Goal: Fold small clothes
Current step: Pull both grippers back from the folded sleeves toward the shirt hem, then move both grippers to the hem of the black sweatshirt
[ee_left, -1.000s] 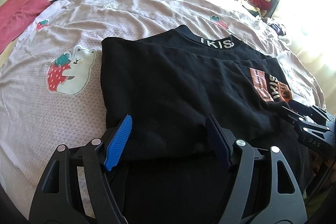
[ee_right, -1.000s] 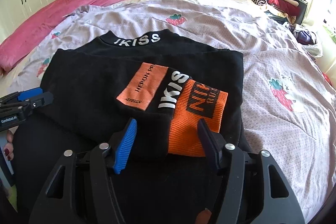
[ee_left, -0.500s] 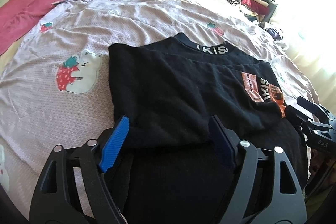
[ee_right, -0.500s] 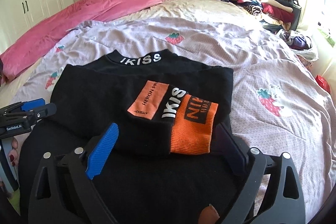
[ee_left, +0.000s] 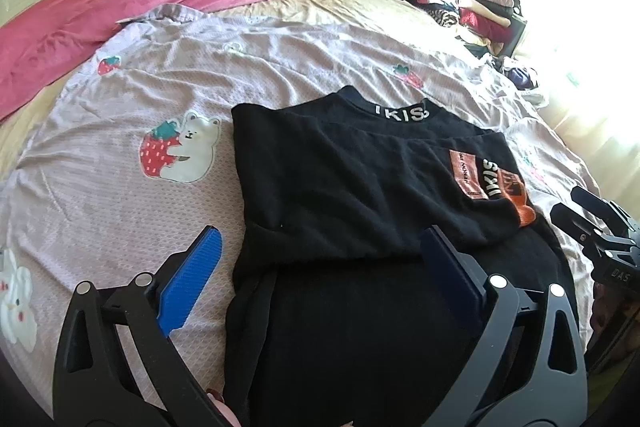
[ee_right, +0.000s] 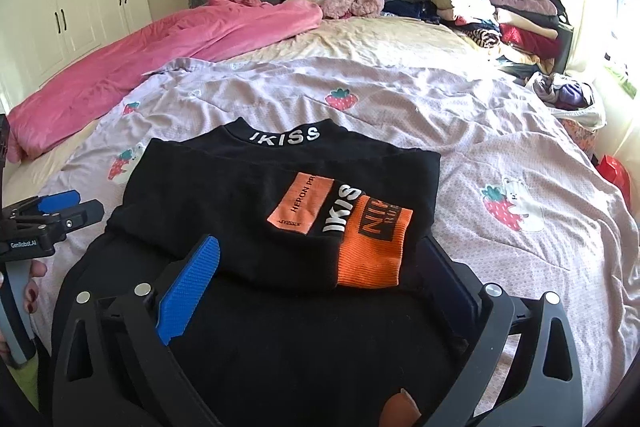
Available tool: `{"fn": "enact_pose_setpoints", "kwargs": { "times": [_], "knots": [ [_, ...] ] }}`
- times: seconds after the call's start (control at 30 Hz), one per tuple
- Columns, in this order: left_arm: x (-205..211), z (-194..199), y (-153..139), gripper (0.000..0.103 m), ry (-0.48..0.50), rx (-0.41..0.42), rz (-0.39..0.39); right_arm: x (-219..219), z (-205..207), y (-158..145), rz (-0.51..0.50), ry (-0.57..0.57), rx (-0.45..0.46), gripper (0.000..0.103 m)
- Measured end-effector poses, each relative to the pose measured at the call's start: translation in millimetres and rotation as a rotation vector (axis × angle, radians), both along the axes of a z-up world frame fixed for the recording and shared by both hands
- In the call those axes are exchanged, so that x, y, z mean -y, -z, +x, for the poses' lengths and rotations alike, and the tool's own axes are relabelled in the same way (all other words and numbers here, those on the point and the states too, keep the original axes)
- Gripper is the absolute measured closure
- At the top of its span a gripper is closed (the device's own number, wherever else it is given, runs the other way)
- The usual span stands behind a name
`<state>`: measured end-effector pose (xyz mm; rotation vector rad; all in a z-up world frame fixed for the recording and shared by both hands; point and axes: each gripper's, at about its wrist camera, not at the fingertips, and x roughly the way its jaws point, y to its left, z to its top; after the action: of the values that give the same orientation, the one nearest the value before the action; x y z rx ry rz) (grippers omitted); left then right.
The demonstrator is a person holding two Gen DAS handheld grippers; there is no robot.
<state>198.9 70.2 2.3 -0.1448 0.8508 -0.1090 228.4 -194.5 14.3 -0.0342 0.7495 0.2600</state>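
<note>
Left wrist view: the left gripper [ee_left: 316, 267] is opening its jaws, nothing pinched, over the black sweater [ee_left: 352, 187] lying part-folded on the bedspread [ee_left: 120, 227].

Right wrist view: the right gripper [ee_right: 324, 279] is opening too, empty. The sweater looks soft, limp and light; pinching the folded near edge seems best.

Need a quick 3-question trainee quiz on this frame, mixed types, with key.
1. True or false: the orange cuff lies on top of the black sweater.
2. What word is printed on the collar?
3. The left gripper and right gripper are: A) both gripping cloth B) both clear of the cloth C) one gripping.

Key: 1 true; 2 IKISS; 3 B, both opening with nothing pinched.
</note>
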Motion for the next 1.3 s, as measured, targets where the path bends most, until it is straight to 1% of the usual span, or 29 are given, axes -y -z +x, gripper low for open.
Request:
{"fn": "enact_pose_setpoints", "kwargs": {
  "times": [0.2,0.47,0.77,0.97,1.3],
  "knots": [
    [-4.1,-10.1,-9.6,0.010,-0.008,0.024,-0.001,-0.2,-9.7,-7.5,-0.001,-0.004,0.015,0.004],
    [-11.0,-26.8,-16.0,0.010,-0.024,0.042,0.016,0.5,-27.0,-17.4,-0.003,-0.011,0.039,0.004],
    [-17.8,-45.8,-21.6,0.010,-0.038,0.052,0.032,7.6,-45.9,-21.0,-0.008,-0.005,0.050,0.005],
    [-23.2,-59.8,-22.4,0.010,-0.053,0.050,0.042,17.2,-59.5,-21.9,-0.011,0.009,0.054,0.005],
    [-28.1,-88.5,-19.7,0.010,-0.054,0.016,0.071,41.6,-88.4,-16.9,-0.022,0.039,0.041,0.005]
  ]
}}
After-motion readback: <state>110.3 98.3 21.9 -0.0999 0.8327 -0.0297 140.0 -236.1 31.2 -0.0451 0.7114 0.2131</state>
